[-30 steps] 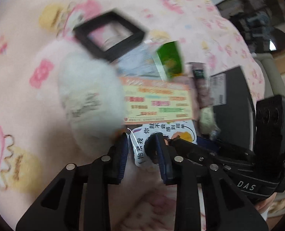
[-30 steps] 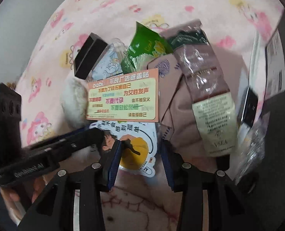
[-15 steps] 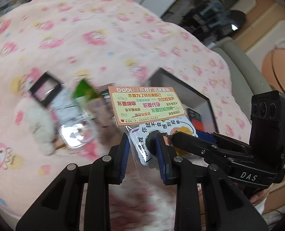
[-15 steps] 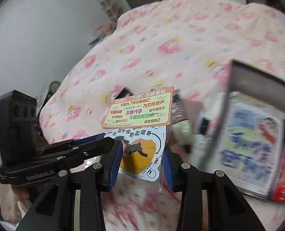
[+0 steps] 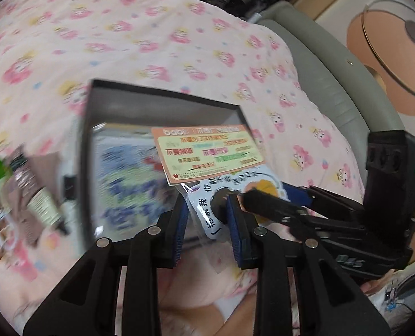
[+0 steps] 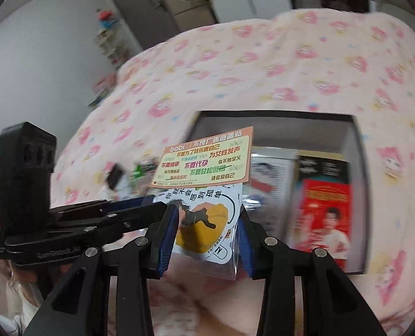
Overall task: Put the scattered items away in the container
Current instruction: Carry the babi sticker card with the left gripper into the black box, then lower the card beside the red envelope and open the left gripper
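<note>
The sticker pack [image 5: 210, 168] is held between both hand-held grippers. The left hand-held gripper [image 5: 207, 226] is seen with its blue pads [image 5: 179, 229] set a little apart and the clear sleeve of the pack lying between them; whether the pads actually press on the sleeve cannot be told. The right hand-held gripper [image 6: 204, 238] has the lower part of the same sleeve framed between its own fingers, which stand wider than the pack, so a firm pinch cannot be confirmed there either. In each view the other gripper's finger is seen reaching in from the side and touching the white printed card.

A second ago the pack lay on the bed among the scattered packets and the white fluffy item; half a second ago it had been lifted clear of them. Now it has been carried across and hangs over the near edge of the dark box [image 6: 358, 145], which rests on the pink patterned bedding [image 5: 151, 42]. Printed packets, one of them red [image 6: 325, 215], are already lying in the box. The remaining packets [image 5: 31, 193] are left on the bedding just beside the box.

By this reading the transfer is nearly done: only lowering and release over the box interior are judged to remain, after which the leftover packets would be fetched
</note>
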Available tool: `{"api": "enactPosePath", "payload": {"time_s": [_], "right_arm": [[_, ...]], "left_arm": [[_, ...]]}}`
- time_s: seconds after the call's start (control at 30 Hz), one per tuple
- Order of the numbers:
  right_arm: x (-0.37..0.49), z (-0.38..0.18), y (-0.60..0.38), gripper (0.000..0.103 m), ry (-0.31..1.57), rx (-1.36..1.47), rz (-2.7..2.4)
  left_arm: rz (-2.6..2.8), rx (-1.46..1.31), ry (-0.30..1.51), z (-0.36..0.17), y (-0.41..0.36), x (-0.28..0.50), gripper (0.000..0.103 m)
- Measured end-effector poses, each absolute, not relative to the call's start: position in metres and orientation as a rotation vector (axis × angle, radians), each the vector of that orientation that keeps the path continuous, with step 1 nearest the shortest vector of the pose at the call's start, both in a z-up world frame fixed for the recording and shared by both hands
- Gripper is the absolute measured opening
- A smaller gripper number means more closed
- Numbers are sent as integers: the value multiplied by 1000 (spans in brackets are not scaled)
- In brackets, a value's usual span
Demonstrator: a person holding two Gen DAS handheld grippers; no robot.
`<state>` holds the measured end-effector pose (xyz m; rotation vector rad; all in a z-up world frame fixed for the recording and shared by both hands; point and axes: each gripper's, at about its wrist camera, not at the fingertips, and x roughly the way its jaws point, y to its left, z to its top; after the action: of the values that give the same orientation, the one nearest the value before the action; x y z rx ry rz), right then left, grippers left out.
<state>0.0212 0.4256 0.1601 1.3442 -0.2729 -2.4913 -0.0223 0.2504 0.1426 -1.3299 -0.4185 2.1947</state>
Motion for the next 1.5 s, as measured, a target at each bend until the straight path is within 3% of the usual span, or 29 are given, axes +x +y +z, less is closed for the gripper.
{"api": "enactPosePath", "payload": {"time_s": [0.4, 0.63, 0.83, 1.1, 1.27, 1.4, 1.5], "right_arm": [[-32, 124, 493, 37, -250, 1389, -2479], [-36, 88, 501, 37, -258, 1556, -2461], [-28, 88, 509, 37, -242, 1592, -2476], [-17, 119, 503, 37, -168, 1428, -2513], [-46, 116, 502, 37, -200, 1506, -2515], [-76, 102, 486, 37, -100, 1576, -2505], [-77, 91, 491, 37, -189, 1588, -2514]], "left_arm": [[2162, -1499, -174, 87, 335, -108, 27], [2035, -1574, -278, 49, 337, -104, 27], [2005, -1624, -209, 33, 340, -89, 27], [2046, -1596, -249, 43, 323, -90, 29], [2127, -1607, -293, 42, 306, -95, 29], [2097, -1663, -361, 27, 296, -101, 29], [2032, -1664, -358, 27, 301, -102, 29]]}}
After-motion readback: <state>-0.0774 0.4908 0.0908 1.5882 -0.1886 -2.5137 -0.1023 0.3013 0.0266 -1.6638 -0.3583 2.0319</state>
